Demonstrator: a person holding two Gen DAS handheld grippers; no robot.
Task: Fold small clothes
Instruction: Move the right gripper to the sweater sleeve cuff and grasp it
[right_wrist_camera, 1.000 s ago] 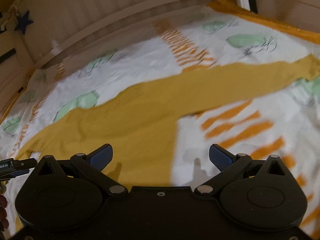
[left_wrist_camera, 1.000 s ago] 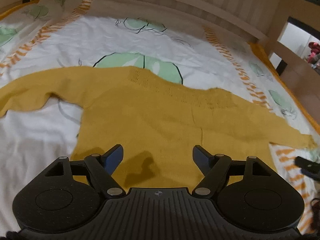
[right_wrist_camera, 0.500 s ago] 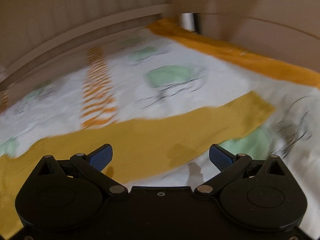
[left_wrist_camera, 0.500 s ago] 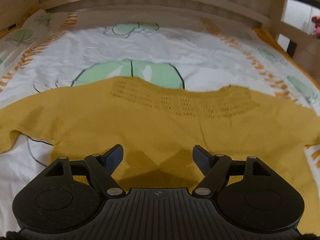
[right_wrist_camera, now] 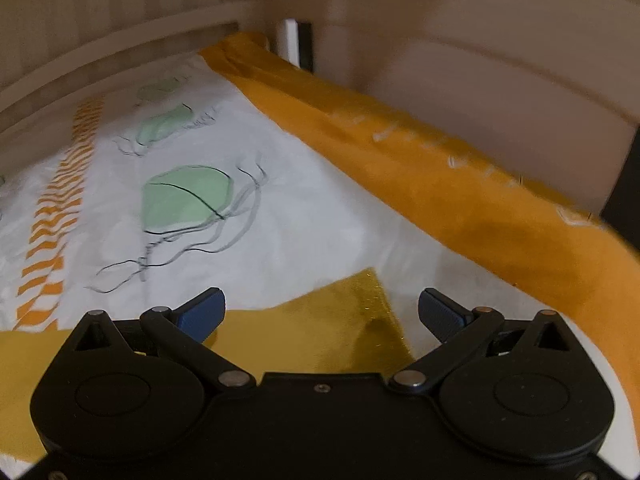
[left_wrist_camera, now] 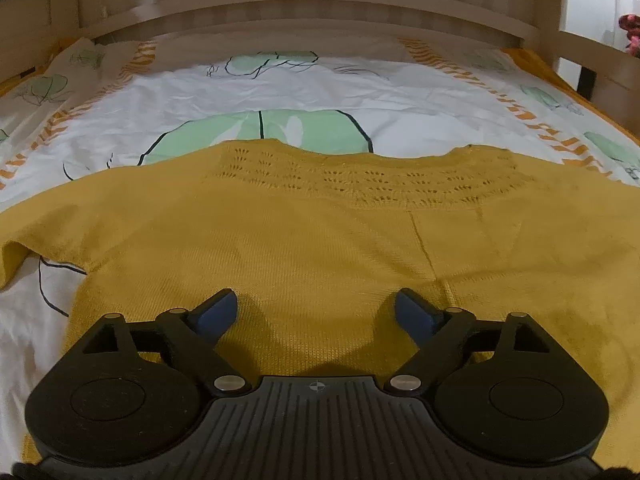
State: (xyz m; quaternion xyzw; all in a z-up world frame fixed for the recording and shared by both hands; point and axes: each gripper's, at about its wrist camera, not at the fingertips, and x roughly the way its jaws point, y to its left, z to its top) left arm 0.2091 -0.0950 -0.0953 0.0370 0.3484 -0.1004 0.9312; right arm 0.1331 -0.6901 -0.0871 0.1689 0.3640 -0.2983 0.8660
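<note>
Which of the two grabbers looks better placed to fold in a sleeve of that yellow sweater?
Probably the right gripper. It hangs open right over the cuff end of the sleeve. The left gripper, jaws opening with nothing gripped, faces the middle of the sweater, away from either sleeve end.

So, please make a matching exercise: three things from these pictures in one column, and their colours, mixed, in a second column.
Things:
1. sweater
2. bed sheet
3. fingers of the left gripper

Colours:
A. blue
B. mustard yellow
C. white with green and orange print

Pairs: 1-B, 2-C, 3-A
</note>
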